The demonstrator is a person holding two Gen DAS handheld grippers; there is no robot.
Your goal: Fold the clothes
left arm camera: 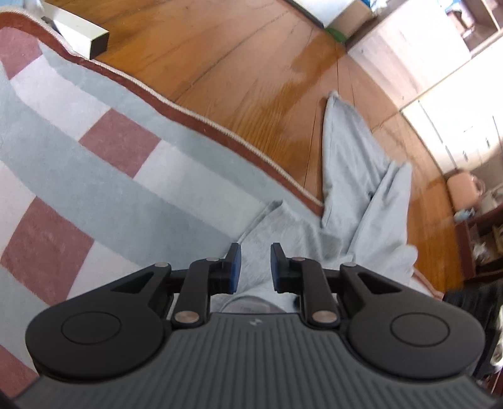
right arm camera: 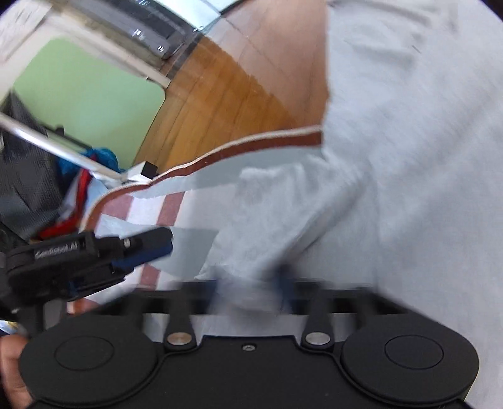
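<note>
A light grey garment [left arm camera: 361, 195] lies partly on the checked rug [left arm camera: 94, 141] and partly on the wooden floor, with two long parts pointing away from me. My left gripper [left arm camera: 255, 267] hovers open over its near end, with only cloth below the gap between its blue pads. In the right wrist view the grey garment [right arm camera: 408, 157] fills the right half. My right gripper [right arm camera: 248, 288] is blurred and its fingers stand wide apart with bunched grey cloth between them. The left gripper [right arm camera: 154, 247] shows at the left, low over the rug [right arm camera: 176, 204].
The rug's brown border [left arm camera: 201, 121] meets the wooden floor [left arm camera: 235, 63]. A white box [left arm camera: 81, 28] rests on the rug's far edge. A pink pot [left arm camera: 462, 188] and shelves stand at the right. Coloured clothes [right arm camera: 72, 195] and a metal rod [right arm camera: 63, 148] are at the left.
</note>
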